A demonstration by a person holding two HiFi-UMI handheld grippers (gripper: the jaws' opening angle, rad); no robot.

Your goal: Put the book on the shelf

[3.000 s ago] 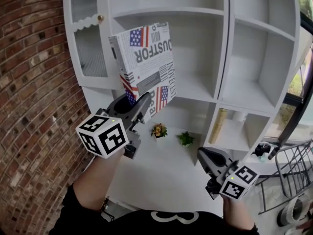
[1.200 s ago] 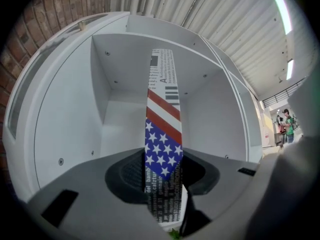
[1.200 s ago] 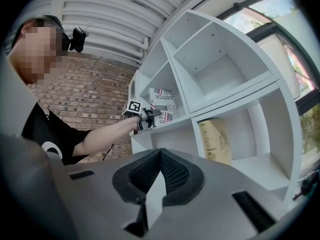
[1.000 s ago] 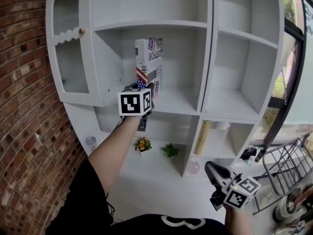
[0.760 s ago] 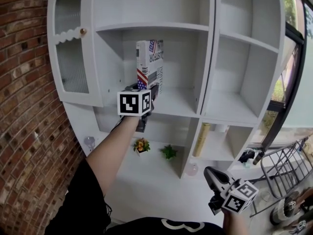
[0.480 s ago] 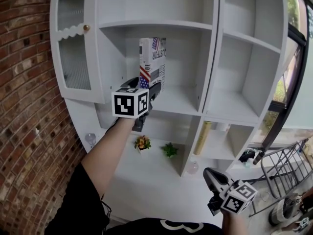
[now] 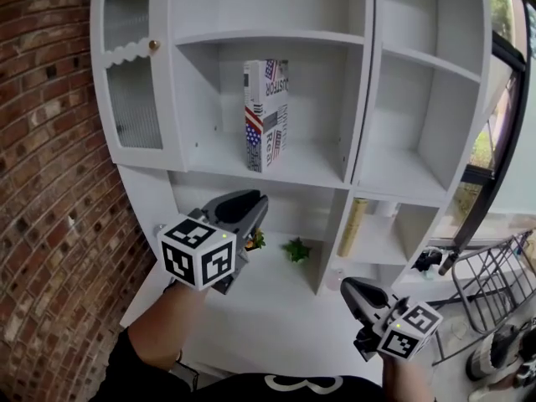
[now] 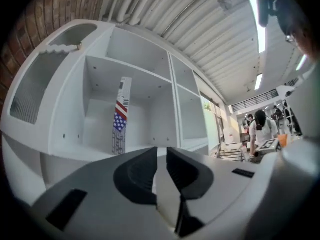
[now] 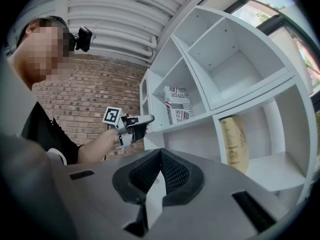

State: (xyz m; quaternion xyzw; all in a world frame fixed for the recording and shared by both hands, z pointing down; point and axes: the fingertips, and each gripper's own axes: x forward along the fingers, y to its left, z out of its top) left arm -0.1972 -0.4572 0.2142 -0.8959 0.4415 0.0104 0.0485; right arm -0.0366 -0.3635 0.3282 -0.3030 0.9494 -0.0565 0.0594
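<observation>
The book (image 7: 265,115), with a flag-patterned cover, stands upright by itself on the middle shelf (image 7: 310,167) of the white shelf unit. It also shows in the left gripper view (image 8: 121,115) and the right gripper view (image 9: 178,105). My left gripper (image 7: 258,201) hangs below and in front of that shelf, clear of the book. Its jaws (image 8: 161,151) are closing, with a narrow gap and nothing between them. My right gripper (image 7: 347,285) is low at the right, shut and empty (image 9: 160,153).
A glass cabinet door (image 7: 134,99) with a round knob (image 7: 154,45) is left of the book's bay. Two small potted plants (image 7: 295,249) sit on the lower surface, a yellowish bag (image 7: 353,226) in a lower bay. Brick wall (image 7: 50,182) at left, wire rack (image 7: 494,308) at right.
My left gripper has let go of the book and drawn back down and away from the shelf. The book stays upright there. The right gripper has barely moved.
</observation>
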